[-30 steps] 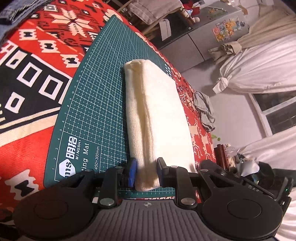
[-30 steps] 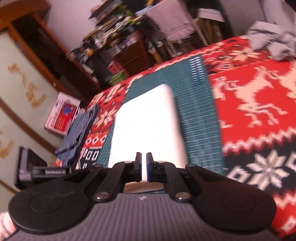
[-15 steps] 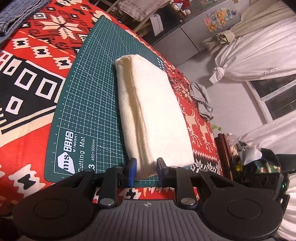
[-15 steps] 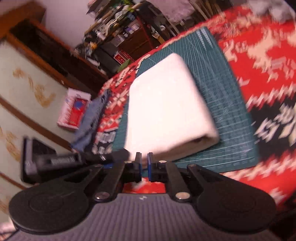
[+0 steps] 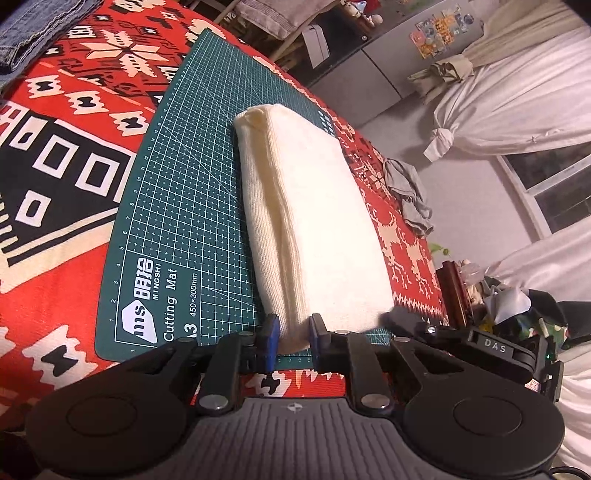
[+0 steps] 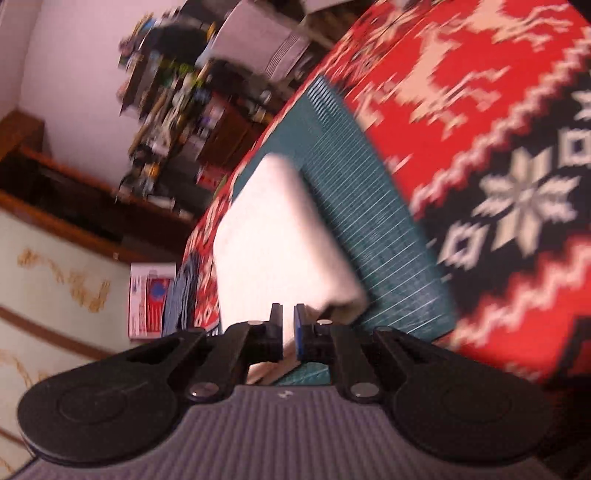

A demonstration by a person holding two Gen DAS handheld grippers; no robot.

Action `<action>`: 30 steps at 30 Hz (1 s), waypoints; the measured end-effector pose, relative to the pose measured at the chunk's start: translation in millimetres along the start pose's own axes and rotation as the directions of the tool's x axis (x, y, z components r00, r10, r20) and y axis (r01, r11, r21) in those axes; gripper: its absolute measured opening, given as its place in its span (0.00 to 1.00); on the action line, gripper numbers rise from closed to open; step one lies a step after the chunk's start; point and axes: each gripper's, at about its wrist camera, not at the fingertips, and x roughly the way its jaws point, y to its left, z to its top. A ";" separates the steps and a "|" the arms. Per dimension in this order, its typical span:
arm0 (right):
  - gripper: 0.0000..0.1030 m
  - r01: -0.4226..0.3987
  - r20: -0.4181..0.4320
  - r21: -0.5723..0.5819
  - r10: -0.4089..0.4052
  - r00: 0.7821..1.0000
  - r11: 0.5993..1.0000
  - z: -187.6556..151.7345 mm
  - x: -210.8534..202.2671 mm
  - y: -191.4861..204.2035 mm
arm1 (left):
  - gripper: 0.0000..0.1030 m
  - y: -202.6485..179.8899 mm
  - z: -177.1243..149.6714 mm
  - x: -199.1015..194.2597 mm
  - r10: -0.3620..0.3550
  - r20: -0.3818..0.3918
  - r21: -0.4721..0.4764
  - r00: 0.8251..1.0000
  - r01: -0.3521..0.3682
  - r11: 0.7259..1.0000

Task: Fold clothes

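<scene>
The cream sweater (image 5: 314,229) is folded into a long thick bundle lying on the green cutting mat (image 5: 184,206), which sits on a red patterned blanket (image 5: 55,155). The left gripper (image 5: 291,334) has its 2 blue-padded fingers on either side of the bundle's near left corner, pinching the fold. The right gripper (image 6: 289,328) is at the near end of the sweater (image 6: 273,243) too (that view is pretty blurry), fingers nearly together with only a thin gap, and I honestly can't tell if any fabric is caught in it. Some denim (image 5: 33,22) sits at the far left, and a grey rag (image 5: 410,192) lies off to the right.
</scene>
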 end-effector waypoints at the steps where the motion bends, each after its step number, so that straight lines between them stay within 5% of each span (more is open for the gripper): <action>1: 0.08 0.003 0.007 0.003 -0.003 1.000 1.000 1.0 -2.3 -1.1 | 0.17 0.2 0.1 0.1 -0.001 0.000 -0.001 1.000 0.001 1.000; 13: 0.14 -0.096 -0.188 0.159 0.125 0.974 0.983 -36.6 74.5 3.3 | 0.14 1.9 0.5 -1.8 -0.021 -0.003 -0.030 1.000 0.021 0.999; 30: 0.20 -0.200 -0.153 0.288 0.251 0.956 0.936 -42.8 106.0 -12.5 | 0.07 16.8 1.4 -3.8 -0.130 0.001 -0.193 0.991 0.128 0.973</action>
